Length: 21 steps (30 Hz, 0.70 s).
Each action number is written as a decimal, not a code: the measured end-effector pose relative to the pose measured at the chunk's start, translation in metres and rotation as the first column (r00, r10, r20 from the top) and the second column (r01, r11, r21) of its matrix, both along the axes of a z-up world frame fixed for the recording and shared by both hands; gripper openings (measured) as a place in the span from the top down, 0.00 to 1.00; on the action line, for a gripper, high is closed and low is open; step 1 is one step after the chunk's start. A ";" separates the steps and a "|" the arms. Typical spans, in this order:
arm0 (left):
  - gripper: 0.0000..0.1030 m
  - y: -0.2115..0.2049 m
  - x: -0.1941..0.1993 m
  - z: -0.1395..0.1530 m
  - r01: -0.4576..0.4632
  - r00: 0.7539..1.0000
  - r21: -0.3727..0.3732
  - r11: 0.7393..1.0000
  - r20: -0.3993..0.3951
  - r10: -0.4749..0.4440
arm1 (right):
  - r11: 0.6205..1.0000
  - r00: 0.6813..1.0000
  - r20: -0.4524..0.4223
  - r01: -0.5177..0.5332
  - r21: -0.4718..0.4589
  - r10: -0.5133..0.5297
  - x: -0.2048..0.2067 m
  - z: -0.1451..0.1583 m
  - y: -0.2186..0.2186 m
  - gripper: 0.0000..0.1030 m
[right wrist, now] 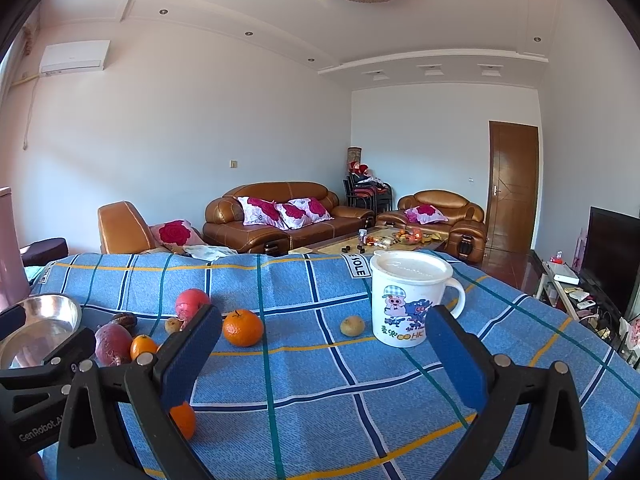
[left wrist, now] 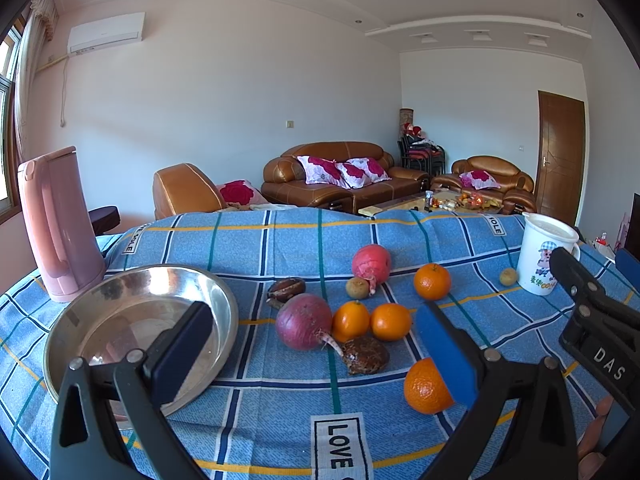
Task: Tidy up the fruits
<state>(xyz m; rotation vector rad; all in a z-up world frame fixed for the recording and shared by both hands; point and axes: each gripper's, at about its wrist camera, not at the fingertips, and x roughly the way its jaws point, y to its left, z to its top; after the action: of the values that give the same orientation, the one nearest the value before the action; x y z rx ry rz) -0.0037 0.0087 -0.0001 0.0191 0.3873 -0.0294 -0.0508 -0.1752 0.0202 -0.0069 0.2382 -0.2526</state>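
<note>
Four oranges (left wrist: pixel 391 321) loose on checked blue cloth (left wrist: pixel 280 400), among a pinkish-red fruit (left wrist: pixel 371 263), a purple onion (left wrist: pixel 303 321) and two small brown fruits (left wrist: pixel 357 287); steel bowl (left wrist: pixel 80 328) empty at left. Left gripper (left wrist: pixel 316 356) wide open, holding nothing, nearest orange (left wrist: pixel 425 387) just inside its right pad. Right gripper (right wrist: pixel 320 356) likewise spread, empty, facing lidded mug (right wrist: pixel 408 300). Oranges judged light, firm, prone to roll: grip across the middle
</note>
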 end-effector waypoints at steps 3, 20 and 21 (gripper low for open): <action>0.00 0.000 0.000 0.000 0.000 1.000 0.000 1.000 0.000 0.000 | 1.000 1.000 -0.003 0.000 -0.002 0.000 0.001 0.000 0.001 0.01; 0.00 0.001 0.001 -0.004 -0.006 1.000 -0.007 1.000 -0.019 0.006 | 1.000 0.999 -0.039 0.009 0.003 -0.009 0.008 -0.002 0.002 0.01; 0.00 0.000 0.001 -0.004 -0.006 1.000 -0.008 1.000 -0.020 0.005 | 1.000 0.999 -0.043 0.009 0.005 -0.008 0.008 -0.003 0.001 0.01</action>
<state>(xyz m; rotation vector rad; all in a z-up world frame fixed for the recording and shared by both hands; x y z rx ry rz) -0.0027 0.0091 -0.0039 0.0095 0.4069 -0.0257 -0.0426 -0.1739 0.0176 -0.0064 0.2812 -0.2606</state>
